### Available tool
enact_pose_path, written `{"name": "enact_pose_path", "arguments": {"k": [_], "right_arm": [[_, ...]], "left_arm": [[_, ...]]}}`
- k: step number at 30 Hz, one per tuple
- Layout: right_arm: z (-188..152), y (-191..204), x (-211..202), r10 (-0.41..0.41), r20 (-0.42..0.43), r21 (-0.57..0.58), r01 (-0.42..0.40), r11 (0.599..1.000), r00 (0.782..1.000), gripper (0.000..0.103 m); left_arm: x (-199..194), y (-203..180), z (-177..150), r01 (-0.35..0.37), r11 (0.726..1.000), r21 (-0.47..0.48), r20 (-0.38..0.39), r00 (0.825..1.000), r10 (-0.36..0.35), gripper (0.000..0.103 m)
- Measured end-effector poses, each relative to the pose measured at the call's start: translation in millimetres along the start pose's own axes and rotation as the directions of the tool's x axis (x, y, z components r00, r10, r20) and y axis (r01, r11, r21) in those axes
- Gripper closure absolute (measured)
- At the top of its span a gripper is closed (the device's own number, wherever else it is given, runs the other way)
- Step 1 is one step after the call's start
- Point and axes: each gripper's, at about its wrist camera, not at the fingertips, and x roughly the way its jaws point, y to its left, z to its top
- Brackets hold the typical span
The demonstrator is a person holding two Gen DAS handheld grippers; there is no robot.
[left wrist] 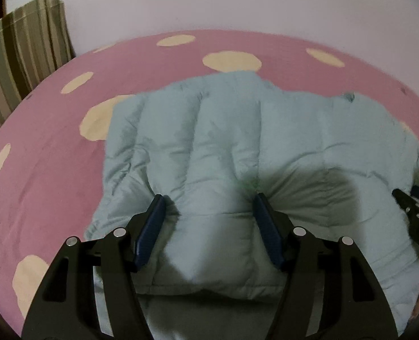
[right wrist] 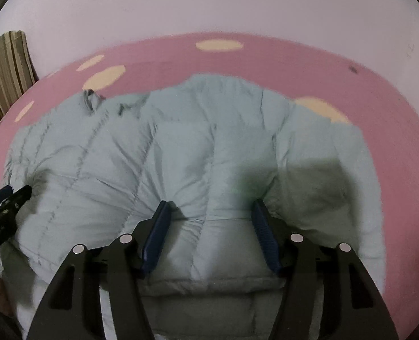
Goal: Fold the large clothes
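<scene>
2 grippers' pads [left wrist: 158,212] [right wrist: 262,218] pinch the puffer jacket [left wrist: 223,141]; its near hem is hidden.

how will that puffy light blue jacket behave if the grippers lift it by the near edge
The jacket will probably sag and drape, not hold shape: its quilted panels already crease around the left gripper and right gripper. It looks padded, so likely light for its bulk. The smooth shell may slip out of a shallow pinch.
</scene>
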Motion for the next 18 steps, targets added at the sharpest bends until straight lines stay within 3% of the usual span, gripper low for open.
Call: {"name": "enact_pose_path", "arguments": {"k": [4, 7, 9, 11, 13, 18], "right_arm": [[4.3, -2.0, -6.9, 0.016, -0.007, 0.015, -0.016, 1.0, 1.0, 0.042], [2.4, -12.7, -26.5, 0.018, 0.01, 0.047, -0.018, 0.999, 1.0, 0.042], [-5.1, -25.3, -35.4, -0.016, 0.018, 0.07, 0.015, 0.997, 1.0, 0.042], [-12.4, -33.6, -27.8, -0.036, -0.004, 0.074, 0.037, 0.997, 0.999, 0.042], [-19.7, -35.9, -13.2, -0.024, -0.027, 0.072, 0.026, 0.997, 0.999, 0.041], [-14.2, -35.4, -35.6, -0.016, -0.011, 0.067, 0.017, 0.998, 1.0, 0.041]], "left_arm": [[-5.9, -5.1, 4.0, -0.023, 0.999, 0.027, -0.003, 1.0, 0.023, 0.039], [-30.5, 12.1, 1.5, 0.011, 1.0, -0.024, 0.018, 1.0, -0.01, 0.039], [-40.4, 26.8, -4.7, -0.014, 0.999, -0.048, 0.046, 0.999, 0.016, 0.039], [-27.7, 37.0, -10.2, -0.039, 0.998, -0.044, 0.011, 0.999, 0.039, 0.039], [-3.4, 42.6, -15.8, -0.013, 0.999, -0.036, -0.061, 0.998, 0.011, 0.038], [-23.6, 49.1, -9.3, 0.007, 0.999, -0.037, -0.041, 0.999, -0.009, 0.038]]}}
